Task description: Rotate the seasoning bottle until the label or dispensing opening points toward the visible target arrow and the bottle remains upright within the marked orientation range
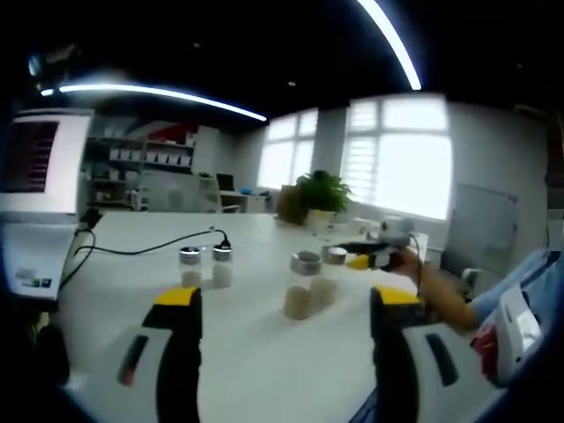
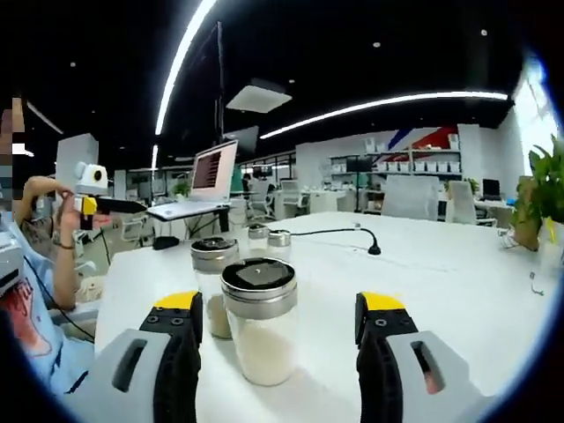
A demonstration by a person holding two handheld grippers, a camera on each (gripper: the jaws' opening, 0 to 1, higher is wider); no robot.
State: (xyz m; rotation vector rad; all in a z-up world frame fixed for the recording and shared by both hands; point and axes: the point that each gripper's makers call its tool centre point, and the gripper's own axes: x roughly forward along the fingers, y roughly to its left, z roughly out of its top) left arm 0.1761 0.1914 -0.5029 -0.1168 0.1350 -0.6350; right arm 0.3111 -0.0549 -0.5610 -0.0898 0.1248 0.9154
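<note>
The seasoning bottle (image 2: pixel 259 322) is a clear glass jar with a steel lid, about half full of pale powder. It stands upright on the white surface (image 2: pixel 458 291), just in front of a second, similar jar (image 2: pixel 211 284).

Left gripper view: soft, slightly blurred overall; windows (image 1: pixel 397 154) blown out white, backlighting the potted plant (image 1: pixel 322 192). Ceiling light strips (image 1: pixel 159 92) glare and bow with fisheye curvature. Right gripper view: sharper; nearest seasoning bottle (image 2: pixel 260 322) in focus, its lid (image 2: pixel 258 275) catching a reflection. White table (image 2: pixel 441 273) bright, shadows faint. Light strips (image 2: pixel 388 103) curve strongly; edges smear.
</note>
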